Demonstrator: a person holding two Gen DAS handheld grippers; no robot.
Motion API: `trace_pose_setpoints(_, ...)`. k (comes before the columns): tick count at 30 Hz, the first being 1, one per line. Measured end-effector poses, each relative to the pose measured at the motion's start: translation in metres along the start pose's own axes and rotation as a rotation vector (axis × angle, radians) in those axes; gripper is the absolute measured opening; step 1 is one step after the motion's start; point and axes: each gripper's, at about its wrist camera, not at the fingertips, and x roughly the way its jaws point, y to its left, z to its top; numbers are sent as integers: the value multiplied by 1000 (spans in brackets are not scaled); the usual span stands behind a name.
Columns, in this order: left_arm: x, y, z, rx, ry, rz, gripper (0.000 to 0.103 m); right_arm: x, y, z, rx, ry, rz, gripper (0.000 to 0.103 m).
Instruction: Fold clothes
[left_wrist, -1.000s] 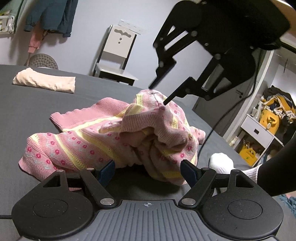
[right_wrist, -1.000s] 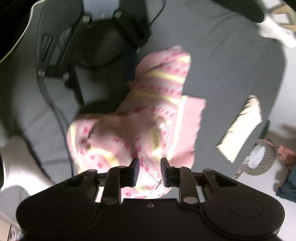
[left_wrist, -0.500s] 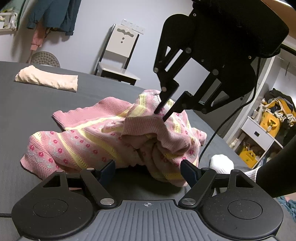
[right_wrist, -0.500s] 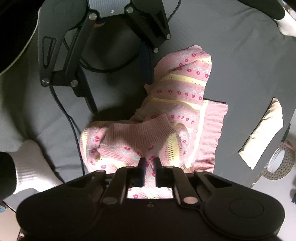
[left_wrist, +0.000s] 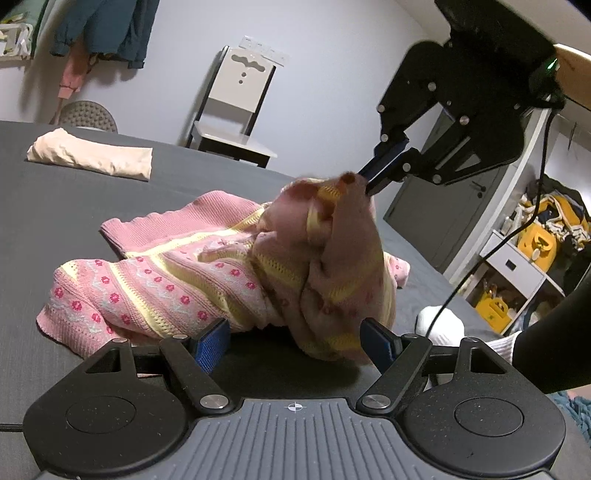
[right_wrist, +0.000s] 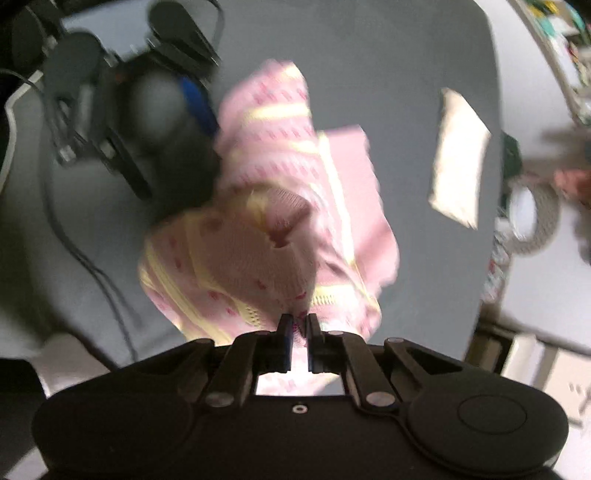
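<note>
The right hand-held gripper (right_wrist: 300, 325) is clamped on a raised fold of the pink knit sweater (left_wrist: 207, 273), which lies lengthwise across the grey bench (left_wrist: 74, 206) just ahead of the left hand-held gripper (left_wrist: 295, 341), whose jaws stand wide apart.
</note>
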Motion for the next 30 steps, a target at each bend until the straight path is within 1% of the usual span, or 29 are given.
trace_pose_setpoints(3, 1, -1, -1, 9, 5, 4, 78, 5, -10, -28, 113, 35, -12, 7)
trace_pose_setpoints(5, 1, -1, -1, 9, 6, 1, 78, 6, -11, -47, 194, 43, 2, 7)
trace_pose_setpoints(8, 1, -2, -2, 11, 6, -4, 78, 6, -2, -76, 285, 58, 30, 7)
trace_pose_setpoints(11, 0, -4, -3, 25, 2, -8, 78, 10, 20, -109, 354, 102, 33, 7)
trace_pose_setpoints(14, -3, -6, -5, 46, -4, -10, 78, 16, 49, -146, 427, 166, 33, 7)
trace_pose_setpoints(16, -5, -7, -6, 61, -2, -14, 78, 21, 72, -171, 499, 199, 46, 7)
trace_pose_setpoints(17, -6, -8, -7, 69, -1, -17, 78, 24, 84, -182, 547, 201, 60, 7)
trace_pose_setpoints(19, -8, -9, -9, 85, 1, -17, 78, 27, 106, -199, 684, 146, 110, 7)
trace_pose_setpoints(21, -10, -10, -8, 93, 3, -21, 78, 25, 128, -209, 786, 58, 164, 7)
trace_pose_setpoints(23, -12, -12, -7, 101, 2, -25, 78, 23, 146, -213, 852, -27, 171, 7)
trace_pose_setpoints(25, -12, -16, 0, 133, 1, -20, 78, 23, 158, -217, 913, -93, 147, 7)
trace_pose_setpoints(29, -3, -24, 36, 251, -20, -19, 78, 27, 169, -232, 1039, -234, 145, 7)
trace_pose_setpoints(30, 3, -25, 47, 285, -19, -13, 78, 28, 167, -235, 1060, -258, 143, 7)
